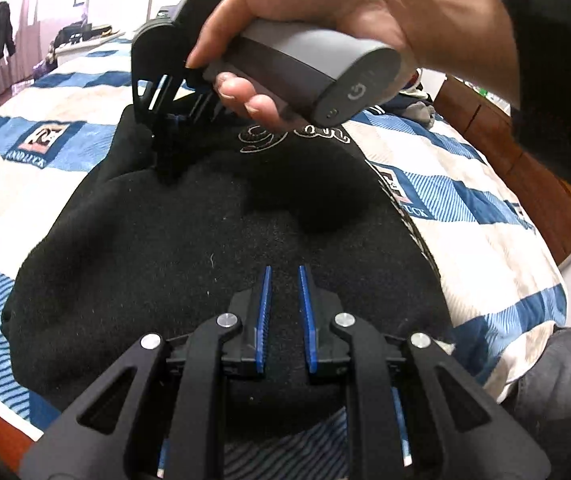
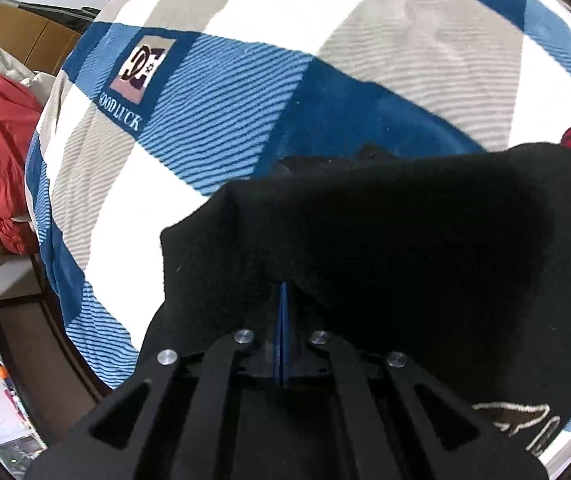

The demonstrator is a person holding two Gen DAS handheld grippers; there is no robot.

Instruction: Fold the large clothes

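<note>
1. Garment: black fleece sweatshirt [image 1: 213,240] lies spread on the blue-and-white checked bedspread [image 1: 457,184], directly under and ahead of our left gripper [image 1: 285,300].
2. Left gripper: fingers slightly parted, nothing between them, hovering over the cloth.
3. Right gripper [image 2: 283,320]: blue pads pressed together, pinching a raised fold of the sweatshirt [image 2: 365,240]; the cloth drapes over its tips.
4. Handling, we judge: soft, thick, limp, fairly heavy for cloth; not slippery, not fragile. It will sag between grips.
5. Hold: we'd pinch edges or corners, both layers, left gripper taking the hem nearest it.
</note>
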